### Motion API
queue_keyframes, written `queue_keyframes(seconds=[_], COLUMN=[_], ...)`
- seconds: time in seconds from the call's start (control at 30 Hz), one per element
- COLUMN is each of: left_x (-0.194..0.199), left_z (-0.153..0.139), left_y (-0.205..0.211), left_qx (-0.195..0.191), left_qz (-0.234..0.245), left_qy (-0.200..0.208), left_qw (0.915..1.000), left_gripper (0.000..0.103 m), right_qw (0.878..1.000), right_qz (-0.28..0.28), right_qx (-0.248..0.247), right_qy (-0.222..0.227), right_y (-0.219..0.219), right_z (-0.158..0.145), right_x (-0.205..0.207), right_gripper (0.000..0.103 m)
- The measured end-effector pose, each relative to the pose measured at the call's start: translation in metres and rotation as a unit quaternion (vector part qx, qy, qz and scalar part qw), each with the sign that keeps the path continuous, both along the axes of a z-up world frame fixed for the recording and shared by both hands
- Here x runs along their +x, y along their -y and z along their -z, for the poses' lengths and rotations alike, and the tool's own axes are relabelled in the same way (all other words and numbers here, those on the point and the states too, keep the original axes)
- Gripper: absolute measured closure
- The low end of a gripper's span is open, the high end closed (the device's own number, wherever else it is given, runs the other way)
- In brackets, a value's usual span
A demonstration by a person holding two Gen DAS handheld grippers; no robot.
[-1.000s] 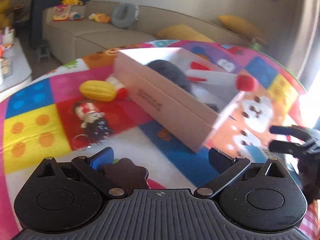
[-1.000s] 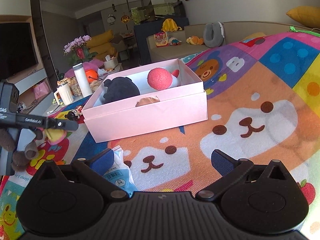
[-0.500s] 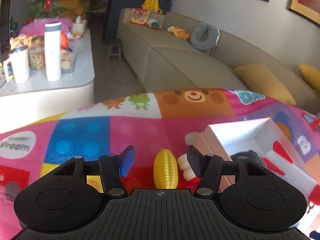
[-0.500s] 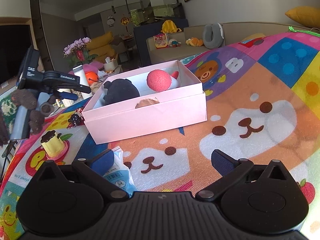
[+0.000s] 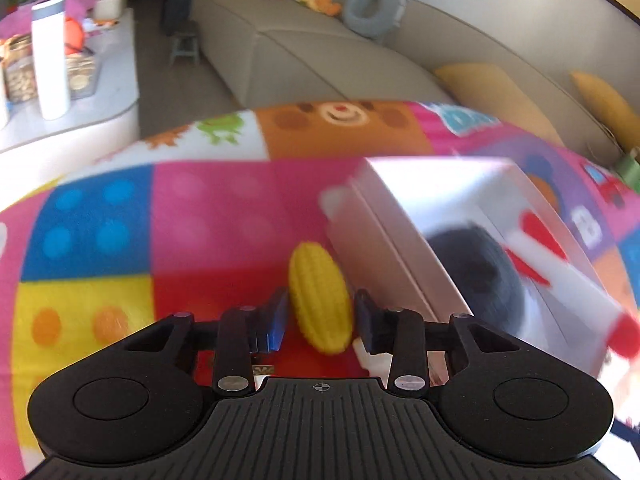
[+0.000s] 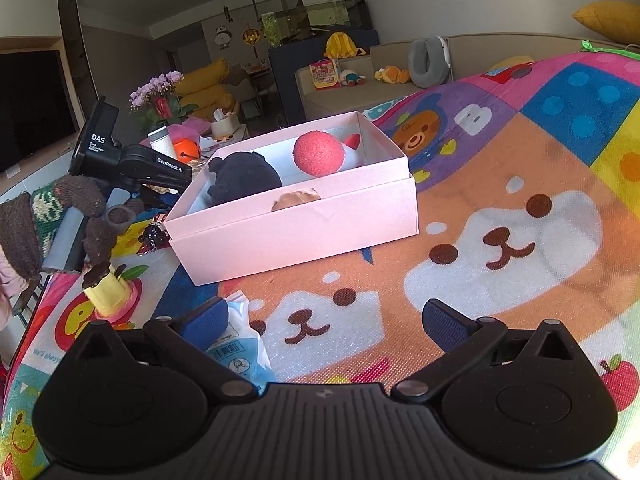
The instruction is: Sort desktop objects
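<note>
My left claw [image 5: 320, 322] has just been closing, and its pads now flank the toy corn [image 5: 320, 298], which lies on the play mat [image 5: 224, 216] just beside the pink box [image 5: 394, 248]. The picture is blurred, so I cannot tell whether both pads truly press yet. To do this step well, I judge I should hold the corn across its middle, confirm a firm pinch before lifting, then raise it clear of the box wall and set it inside by the black toy [image 5: 476, 264]. My right claw [image 6: 326, 320] hangs wide open, holding nothing, above the mat near a blue packet [image 6: 240, 344].
</note>
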State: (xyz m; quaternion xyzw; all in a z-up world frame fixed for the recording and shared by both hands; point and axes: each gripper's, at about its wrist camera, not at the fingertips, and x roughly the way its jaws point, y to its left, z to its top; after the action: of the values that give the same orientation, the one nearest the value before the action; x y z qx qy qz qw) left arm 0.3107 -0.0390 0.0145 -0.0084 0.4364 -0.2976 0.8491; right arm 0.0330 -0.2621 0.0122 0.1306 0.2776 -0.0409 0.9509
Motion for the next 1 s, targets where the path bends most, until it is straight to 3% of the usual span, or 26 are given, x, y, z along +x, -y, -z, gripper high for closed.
queue_keyframes(seconds=[0.17,0.3,0.43,0.5,0.57,0.67,0.73,0.77,0.83,1.0], left_x=[-0.05,-0.085,-0.106,-0.125,-0.156,-0.203,-0.228,-0.239,-0.258,-0.285], left_z=[-0.003,-0.004,-0.016,-0.033,-0.047,-0.049,-0.041,-0.035,-0.026,-0.015], left_y=[-0.011,-0.019,-0.035,-0.046,-0.055,-0.056,-0.053,-0.051,-0.046,-0.036], left_qx=[-0.026,-0.039,-0.068,-0.081,-0.08,-0.05,-0.041,-0.041,-0.04,-0.014], left_qz=[0.027,0.034,-0.01,-0.032,-0.053,-0.067,-0.062,-0.056,-0.055,-0.045], left_qy=[-0.036,-0.043,-0.02,0.022,0.076,0.133,0.136,0.13,0.128,0.145], left_qw=[0.9986,0.9977,0.9974,0.996,0.9925,0.9876,0.9879,0.9891,0.9894,0.9884], left_gripper=[0.061,0.057,0.028,0.02,0.003,0.001,0.001,0.001,0.0,0.0], right_qw=[1.0,0.998,0.997,0.995,0.996,0.992,0.988,0.985,0.981,0.977], right_qz=[0.0,-0.009,-0.027,-0.047,-0.076,-0.105,-0.126,-0.139,-0.165,-0.188], right_qx=[0.016,0.055,0.054,0.054,0.029,-0.07,-0.089,-0.093,-0.095,-0.093], right_qy=[-0.011,-0.029,-0.047,-0.068,-0.035,0.016,0.029,0.032,0.023,-0.041], right_y=[0.004,0.014,0.014,0.014,0.008,-0.015,-0.024,-0.029,-0.043,-0.074], right_z=[0.002,0.005,0.003,-0.006,-0.023,-0.052,-0.066,-0.072,-0.082,-0.083], right_x=[0.003,0.012,0.021,0.025,0.021,0.021,0.033,0.041,0.065,0.134], right_gripper=[0.0,0.0,0.0,0.0,0.0,0.0,0.002,0.01,0.021,0.022])
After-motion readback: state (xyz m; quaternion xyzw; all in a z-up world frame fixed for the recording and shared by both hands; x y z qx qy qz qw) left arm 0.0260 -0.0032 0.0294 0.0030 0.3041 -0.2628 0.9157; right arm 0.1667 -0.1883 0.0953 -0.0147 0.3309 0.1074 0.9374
